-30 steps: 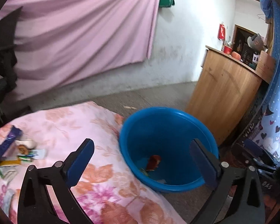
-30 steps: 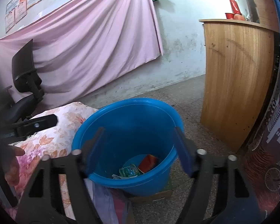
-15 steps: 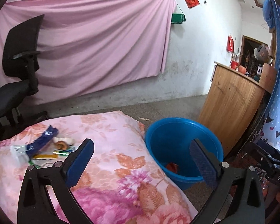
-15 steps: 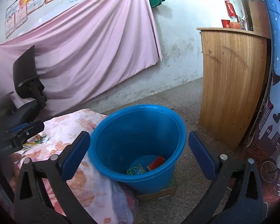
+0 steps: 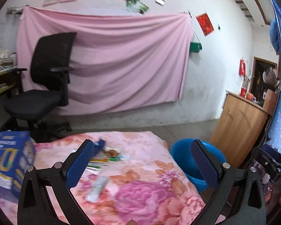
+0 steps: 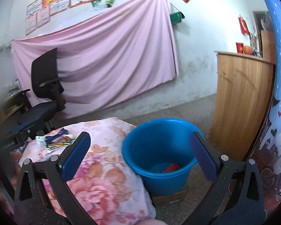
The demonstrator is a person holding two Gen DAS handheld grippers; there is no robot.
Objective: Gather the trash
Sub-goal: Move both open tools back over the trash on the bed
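Observation:
A blue bucket (image 6: 159,150) stands on the floor right of a table with a pink floral cloth (image 6: 95,168); it holds a red wrapper (image 6: 171,167) and other scraps. It also shows in the left wrist view (image 5: 181,150). Several wrappers lie on the cloth: a cluster (image 5: 106,157) at the far side and a pale packet (image 5: 98,186) nearer. My left gripper (image 5: 142,161) is open and empty above the cloth. My right gripper (image 6: 139,153) is open and empty, near the bucket's left rim.
A blue and white carton (image 5: 9,161) stands at the table's left. A black office chair (image 5: 43,90) stands behind the table before a pink curtain. A wooden counter (image 6: 243,101) stands right of the bucket, which rests on cardboard (image 6: 170,196).
Both grippers have pulled back and up from the bucket. The left one swung left, so the table's wrappers and the carton now show. The right gripper's jaws opened wider.

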